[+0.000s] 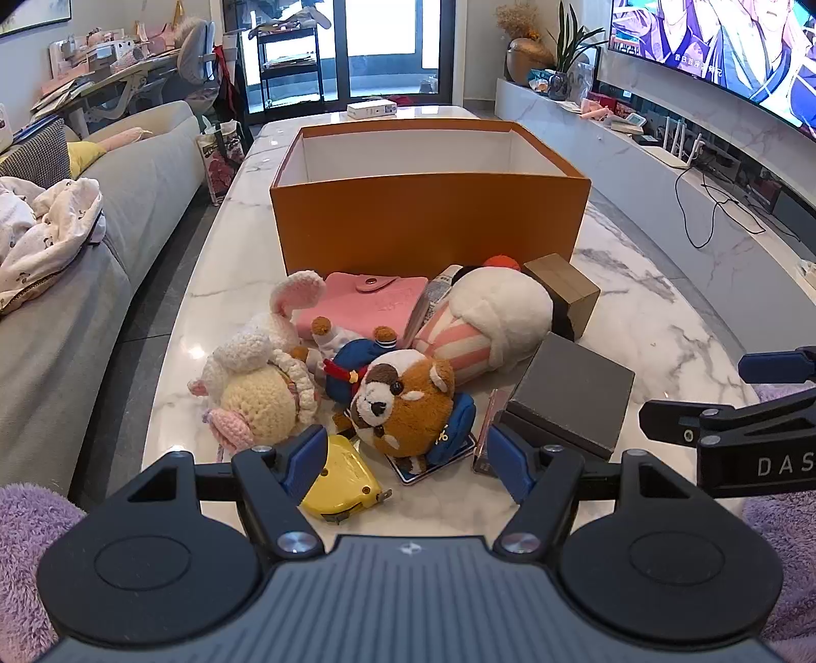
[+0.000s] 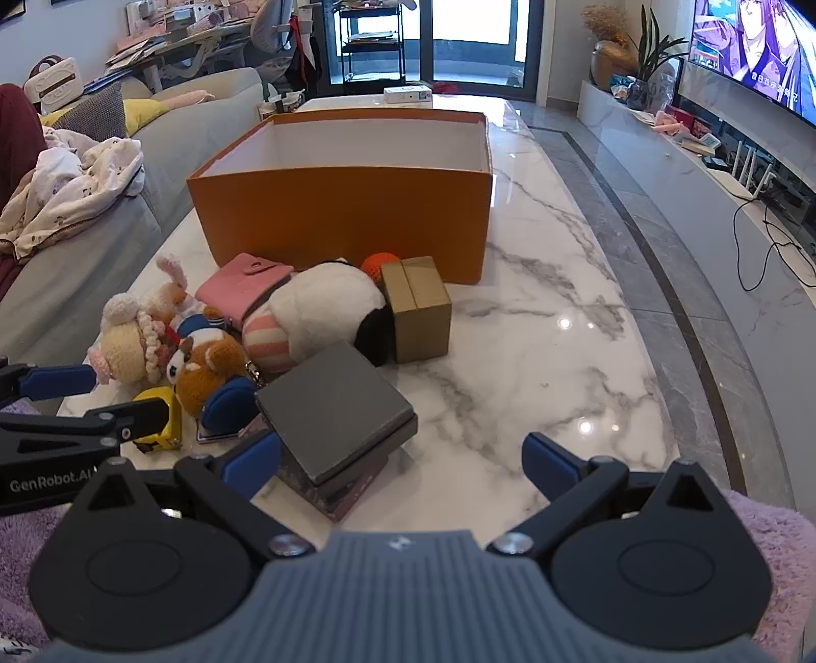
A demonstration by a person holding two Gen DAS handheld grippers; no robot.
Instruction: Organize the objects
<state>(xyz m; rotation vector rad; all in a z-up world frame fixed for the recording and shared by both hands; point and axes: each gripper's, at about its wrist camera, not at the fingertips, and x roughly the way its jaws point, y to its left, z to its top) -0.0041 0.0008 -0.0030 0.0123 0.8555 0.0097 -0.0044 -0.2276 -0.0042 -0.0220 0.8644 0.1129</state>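
An open orange box (image 1: 428,224) (image 2: 341,219) stands on the marble table, its white inside showing nothing. In front of it lies a pile: a pink wallet (image 1: 367,306), a white and pink striped plush (image 1: 489,316) (image 2: 316,311), a crocheted bunny doll (image 1: 255,387) (image 2: 127,347), a red panda plush (image 1: 403,403) (image 2: 209,367), a yellow tape measure (image 1: 341,484) (image 2: 163,418), a grey flat box (image 1: 571,392) (image 2: 331,408) and a tan box (image 1: 566,290) (image 2: 418,311). My left gripper (image 1: 408,461) is open just short of the red panda. My right gripper (image 2: 403,459) is open, its left finger beside the grey box.
A grey sofa (image 1: 76,285) with a crumpled blanket runs along the left. A television (image 1: 724,46) and a marble console (image 1: 663,168) are at the right. Bare marble (image 2: 551,347) lies right of the pile. A small white box (image 1: 372,108) sits at the table's far end.
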